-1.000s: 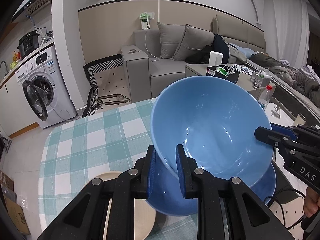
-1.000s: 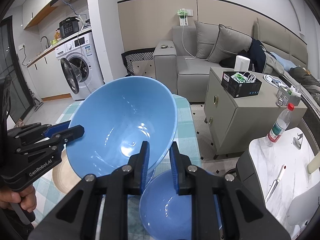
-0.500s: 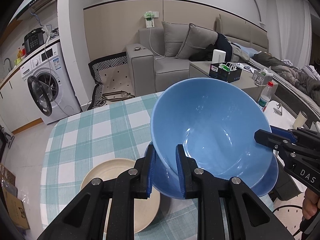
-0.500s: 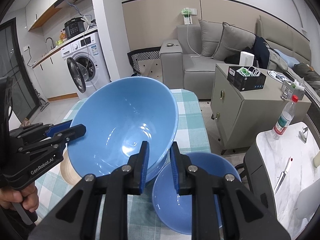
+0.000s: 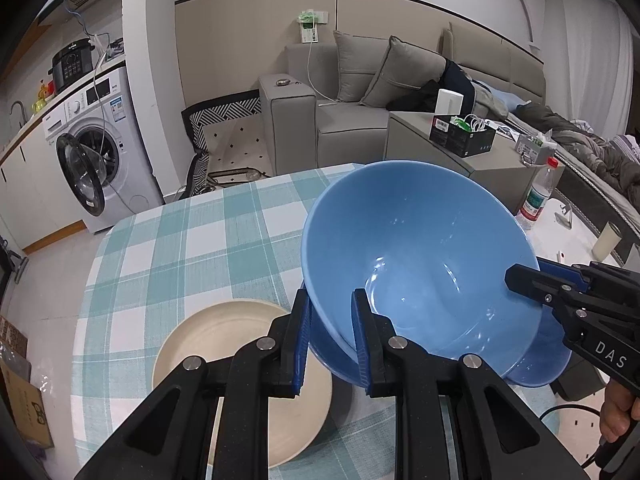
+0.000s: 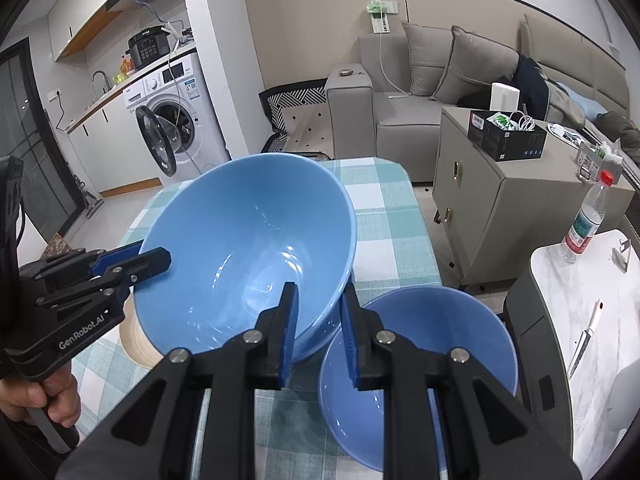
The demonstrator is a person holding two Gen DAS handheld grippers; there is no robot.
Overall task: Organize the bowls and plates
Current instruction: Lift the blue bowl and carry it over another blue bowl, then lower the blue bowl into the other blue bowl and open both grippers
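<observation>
A round-cornered table under a teal-and-white checked cloth carries everything, and the held bowl serves as the landmark. Far left of the bowl, along the wall, a white washer stands with its glass door swung open, a black cooker on the counter above it. Just left of the bowl and below its level, a round cream plate lies flat on the cloth, matte and shallow. The left gripper pinches the bowl's near-left rim, its blue-padded jaws nearly closed with the wall between them. The bowl itself is glossy light blue, deep and conical, lifted off the table and tipped toward the cameras. The right gripper clamps the opposite rim the same way, jaws narrowed onto the wall. Just right of and below the held bowl, a second blue bowl sits upright on the table near its right edge, equally smooth and shiny. Behind the bowl, a grey fabric sofa with two cushions lines the beige panelled wall. Right of the bowl stands a grey cabinet with a black box on top, then a clear bottle with a red cap on a marble-look top.
</observation>
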